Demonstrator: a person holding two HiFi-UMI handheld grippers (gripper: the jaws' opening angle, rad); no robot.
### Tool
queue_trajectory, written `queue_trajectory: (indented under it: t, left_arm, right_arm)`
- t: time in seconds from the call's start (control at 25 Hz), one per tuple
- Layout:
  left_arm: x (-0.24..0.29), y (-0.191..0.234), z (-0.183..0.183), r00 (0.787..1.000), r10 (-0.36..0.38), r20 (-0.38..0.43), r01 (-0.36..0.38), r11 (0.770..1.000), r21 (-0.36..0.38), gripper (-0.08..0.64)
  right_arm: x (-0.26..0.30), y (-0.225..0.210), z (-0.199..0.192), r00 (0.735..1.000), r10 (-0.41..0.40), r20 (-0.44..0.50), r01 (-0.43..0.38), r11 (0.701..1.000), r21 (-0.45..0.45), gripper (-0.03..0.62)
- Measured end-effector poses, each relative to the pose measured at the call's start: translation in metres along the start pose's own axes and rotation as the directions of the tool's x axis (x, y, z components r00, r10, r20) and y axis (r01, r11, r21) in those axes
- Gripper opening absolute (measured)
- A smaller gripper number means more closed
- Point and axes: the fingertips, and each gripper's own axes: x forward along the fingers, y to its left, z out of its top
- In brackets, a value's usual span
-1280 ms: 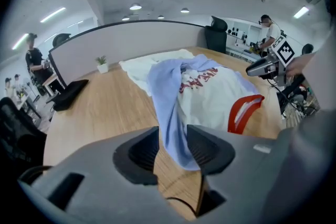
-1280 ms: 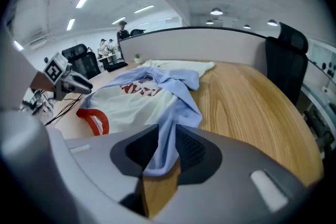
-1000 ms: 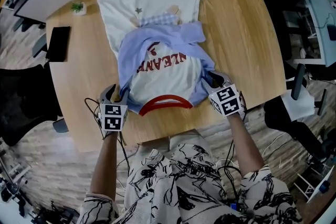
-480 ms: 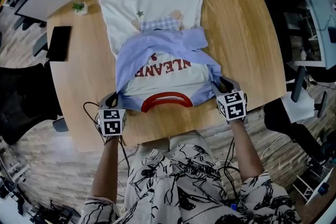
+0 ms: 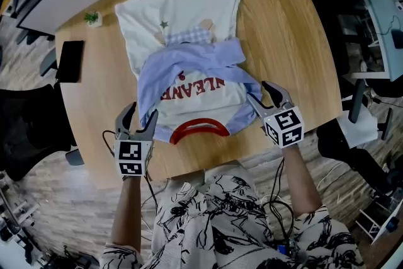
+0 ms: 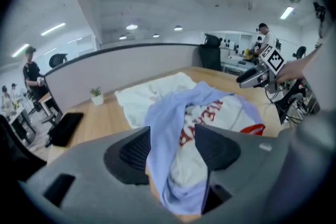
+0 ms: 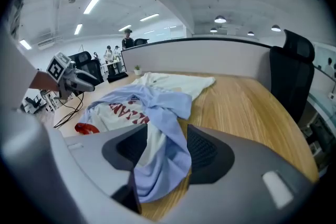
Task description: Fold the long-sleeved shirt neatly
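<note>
At near corners of the shirt (image 5: 201,88), left gripper (image 5: 140,113) and right gripper (image 5: 258,91) hover spread (jaws just opened, empty).

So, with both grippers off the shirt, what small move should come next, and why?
Probably grasp the shirt at its near corners. The left gripper and right gripper hang open, jaws just opened, shirt edge between them but unpressed. It lies sleeves-in, red collar nearest the person, so folding it away seems next.

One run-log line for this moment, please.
left tongs: just opened, shirt edge loose between | right tongs: same | shirt: sleeves folded across, on table
</note>
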Motion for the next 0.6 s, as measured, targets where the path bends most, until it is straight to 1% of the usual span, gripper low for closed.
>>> queue_trajectory:
  t: [0.08, 0.12, 0.2, 0.28, 0.36, 0.4, 0.48, 0.6]
  left_arm:
    - [0.009, -0.013, 0.047, 0.995, -0.038, 0.092, 0.035, 0.999, 0.033, 0.281]
    - [0.014, -0.018, 0.066, 0.991, -0.056, 0.125, 0.051, 0.998, 0.042, 0.282]
    - [0.025, -0.025, 0.088, 0.984, -0.079, 0.16, 0.071, 0.996, 0.054, 0.282]
    - [0.035, -0.029, 0.092, 0.984, -0.088, 0.154, 0.08, 0.995, 0.057, 0.282]
    - [0.043, -0.033, 0.086, 0.987, -0.098, 0.129, 0.091, 0.994, 0.054, 0.282]
    - [0.047, -0.035, 0.082, 0.988, -0.104, 0.116, 0.098, 0.994, 0.052, 0.282]
    - [0.053, -0.039, 0.074, 0.989, -0.116, 0.095, 0.111, 0.992, 0.051, 0.282]
    - [0.058, -0.04, 0.068, 0.989, -0.126, 0.074, 0.123, 0.991, 0.044, 0.282]
  right_arm:
    - [0.009, -0.004, 0.017, 1.0, 0.008, 0.029, -0.007, 1.0, -0.03, 0.252]
    - [0.016, -0.008, 0.025, 0.999, 0.009, 0.038, -0.007, 0.999, -0.042, 0.252]
    - [0.034, -0.022, 0.04, 0.999, 0.011, 0.049, -0.01, 0.999, -0.032, 0.252]
    - [0.056, -0.038, 0.052, 0.998, 0.043, 0.053, -0.046, 0.998, 0.047, 0.255]
    - [0.08, -0.05, 0.059, 0.995, 0.093, 0.035, -0.097, 0.987, 0.126, 0.256]
    - [0.092, -0.054, 0.059, 0.993, 0.117, 0.014, -0.117, 0.982, 0.147, 0.256]
    - [0.114, -0.059, 0.056, 0.987, 0.157, -0.04, -0.148, 0.975, 0.163, 0.25]
    - [0.136, -0.061, 0.05, 0.972, 0.212, -0.101, -0.189, 0.961, 0.201, 0.236]
